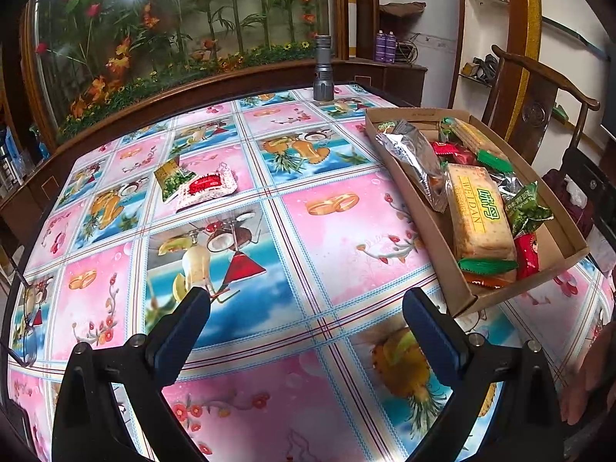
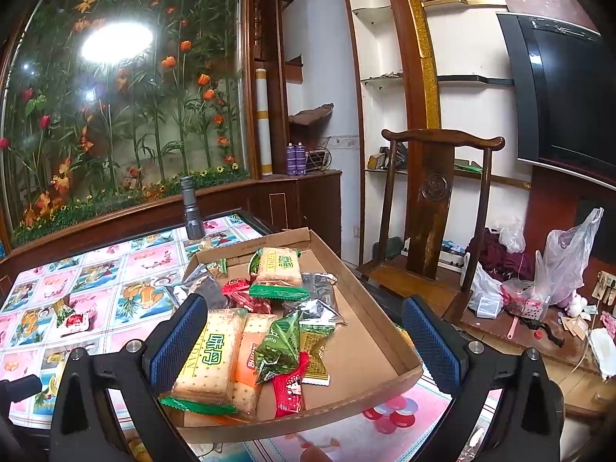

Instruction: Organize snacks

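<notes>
A shallow cardboard tray (image 1: pixel 566 227) (image 2: pixel 369 342) sits on the table's right side, filled with several snack packs: yellow Weidan cracker packs (image 1: pixel 475 208) (image 2: pixel 210 354), silver foil bags (image 1: pixel 412 154), green and red sachets. Two loose snacks lie on the table at the far left: a green-yellow packet (image 1: pixel 171 177) and a red-white packet (image 1: pixel 206 186) (image 2: pixel 75 321). My left gripper (image 1: pixel 308 308) is open and empty above the tablecloth, left of the tray. My right gripper (image 2: pixel 304 315) is open and empty, hovering over the tray's near end.
A grey metal flashlight (image 1: pixel 322 69) (image 2: pixel 191 208) stands upright at the table's far edge. A wooden chair (image 2: pixel 435 208) stands beyond the tray on the right. Eyeglasses (image 1: pixel 23 319) lie at the table's left edge. A flower display case backs the table.
</notes>
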